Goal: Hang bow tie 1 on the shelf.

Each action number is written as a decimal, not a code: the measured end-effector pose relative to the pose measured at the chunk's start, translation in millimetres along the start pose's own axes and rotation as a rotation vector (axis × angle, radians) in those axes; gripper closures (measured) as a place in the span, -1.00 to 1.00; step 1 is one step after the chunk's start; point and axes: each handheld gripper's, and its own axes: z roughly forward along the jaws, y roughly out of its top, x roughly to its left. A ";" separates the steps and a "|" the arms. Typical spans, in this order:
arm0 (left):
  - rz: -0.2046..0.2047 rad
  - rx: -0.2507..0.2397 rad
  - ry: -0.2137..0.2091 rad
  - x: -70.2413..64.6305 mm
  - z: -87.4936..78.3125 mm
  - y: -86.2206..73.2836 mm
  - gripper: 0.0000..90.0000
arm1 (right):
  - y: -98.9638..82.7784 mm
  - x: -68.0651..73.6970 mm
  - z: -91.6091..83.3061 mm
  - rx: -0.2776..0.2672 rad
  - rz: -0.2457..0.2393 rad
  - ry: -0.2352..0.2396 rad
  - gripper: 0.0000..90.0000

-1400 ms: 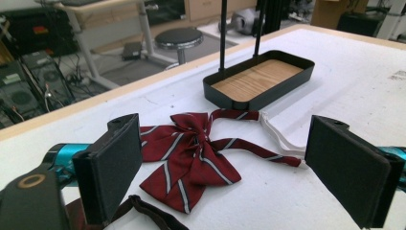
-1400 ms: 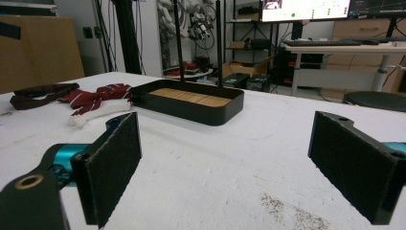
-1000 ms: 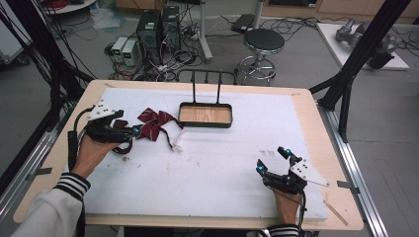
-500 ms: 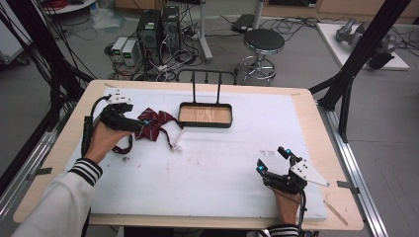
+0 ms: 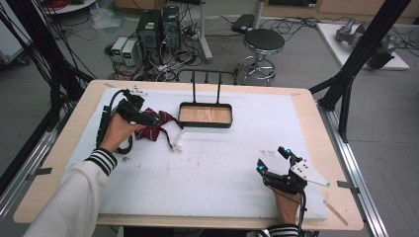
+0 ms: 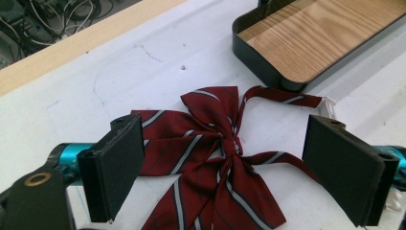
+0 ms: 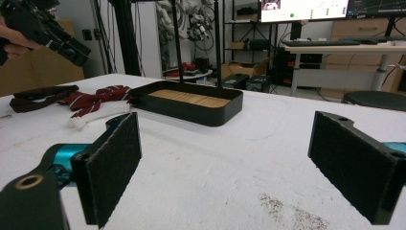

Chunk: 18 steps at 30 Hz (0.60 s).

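The left gripper (image 5: 148, 117) hangs over the bow tie (image 6: 218, 158), jaws spread wide on either side of the knot, apparently lined up for a grab at the middle, where the fabric bunches. The bow tie lies flat on the white mat (image 5: 222, 173), just off the tray (image 5: 205, 114) at its 8 o'clock, with its strap trailing toward the tray's rim. The right gripper (image 5: 276, 165) rests on the mat at 5 o'clock, well apart, jaws spread and empty, probably parked out of the way.
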 end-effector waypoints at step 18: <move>-0.105 0.129 -0.049 5.3 32.2 3.8 -0.55 | -0.2 0.0 -0.5 -0.003 0.002 -0.001 -0.77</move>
